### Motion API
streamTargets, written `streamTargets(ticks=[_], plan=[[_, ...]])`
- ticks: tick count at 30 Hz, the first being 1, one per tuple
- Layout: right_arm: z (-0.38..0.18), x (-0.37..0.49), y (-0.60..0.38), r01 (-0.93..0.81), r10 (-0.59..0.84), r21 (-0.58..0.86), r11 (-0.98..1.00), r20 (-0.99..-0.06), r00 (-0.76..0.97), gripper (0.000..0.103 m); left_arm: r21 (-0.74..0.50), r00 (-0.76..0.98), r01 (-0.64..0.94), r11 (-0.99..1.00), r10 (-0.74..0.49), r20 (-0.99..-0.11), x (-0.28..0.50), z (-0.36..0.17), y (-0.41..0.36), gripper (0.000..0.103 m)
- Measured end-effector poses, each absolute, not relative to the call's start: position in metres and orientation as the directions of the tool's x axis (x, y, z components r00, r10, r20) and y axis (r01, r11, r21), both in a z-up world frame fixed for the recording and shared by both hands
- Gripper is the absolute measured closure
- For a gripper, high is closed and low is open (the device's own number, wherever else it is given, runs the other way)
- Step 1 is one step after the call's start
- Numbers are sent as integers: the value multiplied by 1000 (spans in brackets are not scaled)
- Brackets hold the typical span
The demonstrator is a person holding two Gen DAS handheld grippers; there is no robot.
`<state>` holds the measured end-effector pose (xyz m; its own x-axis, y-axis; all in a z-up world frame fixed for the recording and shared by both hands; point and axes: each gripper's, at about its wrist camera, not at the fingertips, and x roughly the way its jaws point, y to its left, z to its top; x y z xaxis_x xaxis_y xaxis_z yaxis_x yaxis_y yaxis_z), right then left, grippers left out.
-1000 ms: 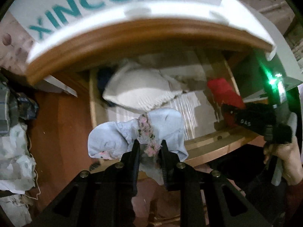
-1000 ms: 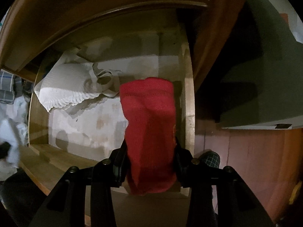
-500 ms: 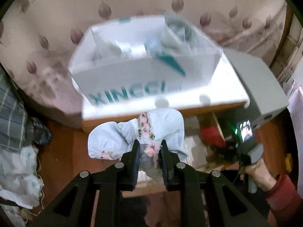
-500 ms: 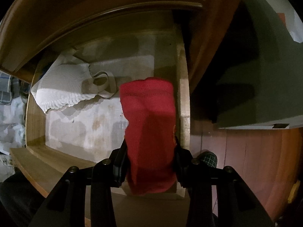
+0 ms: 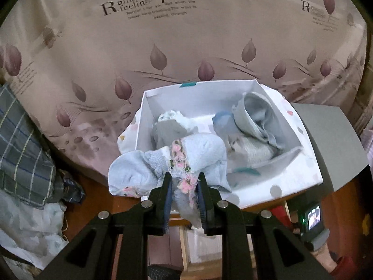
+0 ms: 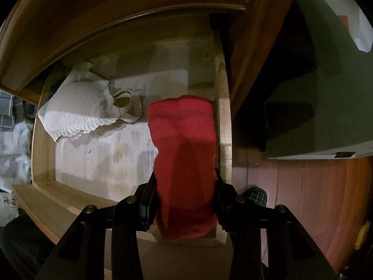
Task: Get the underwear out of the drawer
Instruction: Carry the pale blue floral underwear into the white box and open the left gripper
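two pieces out of the drawer or on the way out, one white piece left inside.

left gripper: jaws shut tight on the pale blue underwear, pinched at its pink flower trim. held up in the air, just in front of the white box, not in it yet. more soft clothes already lying in that box.

right gripper: jaws closed on the red underwear, which hangs over the right side of the open drawer. lifted or touching the floor of the drawer, hard to tell.

white underwear lying at the back left of the drawer, apart from the red one, not touched.

likely left to do: drop the blue one in the box, bring the red one up and over, then go back for the white one.
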<state>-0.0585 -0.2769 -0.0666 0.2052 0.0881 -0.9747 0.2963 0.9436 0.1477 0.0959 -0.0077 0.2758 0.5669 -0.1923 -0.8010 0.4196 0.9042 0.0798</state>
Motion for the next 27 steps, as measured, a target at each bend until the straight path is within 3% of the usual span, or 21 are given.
streamTargets(ticks=[11, 27], plan=[[-67, -59, -280, 307, 102, 163, 938, -973, 205, 65, 96, 532, 390, 916, -139, -835, 164, 241, -22, 83], [-68, -57, -277, 306, 97, 155, 939, -976, 196, 65, 145, 495, 401, 904, -80, -865, 187, 189, -24, 77]])
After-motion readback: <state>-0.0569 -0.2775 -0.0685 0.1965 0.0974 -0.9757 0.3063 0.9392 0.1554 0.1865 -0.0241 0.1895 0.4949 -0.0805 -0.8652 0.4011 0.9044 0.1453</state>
